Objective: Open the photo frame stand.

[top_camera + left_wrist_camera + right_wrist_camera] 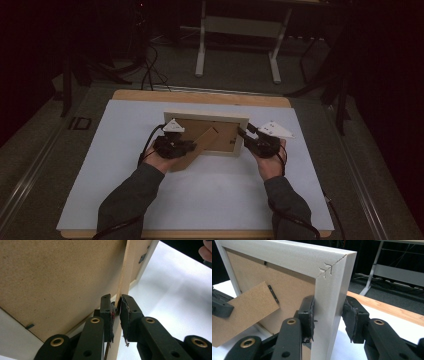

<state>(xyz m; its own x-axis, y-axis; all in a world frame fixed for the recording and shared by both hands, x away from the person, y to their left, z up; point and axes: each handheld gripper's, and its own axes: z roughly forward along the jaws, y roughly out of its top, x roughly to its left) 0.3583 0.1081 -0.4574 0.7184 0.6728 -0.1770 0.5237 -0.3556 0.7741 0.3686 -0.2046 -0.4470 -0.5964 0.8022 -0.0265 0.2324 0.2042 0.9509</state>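
— Fibreboard, mostly: the picture frame [207,131] stands on its lower edge on the white sheet [200,200] that covers the table [200,96], back panel toward the person, between the 2 grippers. How would you say it handles?

— Light and stiff, I'd judge, though the pale moulding is thin and whatever sits in the front could be breakable (the front is turned away, so I cannot tell whether there is glass). Starting at the left: the left gripper [117,305] has its jaws pressed together on the edge of the easel stand [123,287], the hinged brown strut swung out from the backing board [55,282].

— A fair place to hold?

— For swinging the strut, yes; it is thin board on a small hinge, so I'd expect it to flex or tear loose if pulled hard.

— And the right side?

— The right gripper [329,315] straddles the frame's right upright just under the mitred corner, 1 pad against the back side, the other a little off the front, so it is slightly spread, steadying more than clamping.

— Any containers?

— None; the sheet carries the frame alone.
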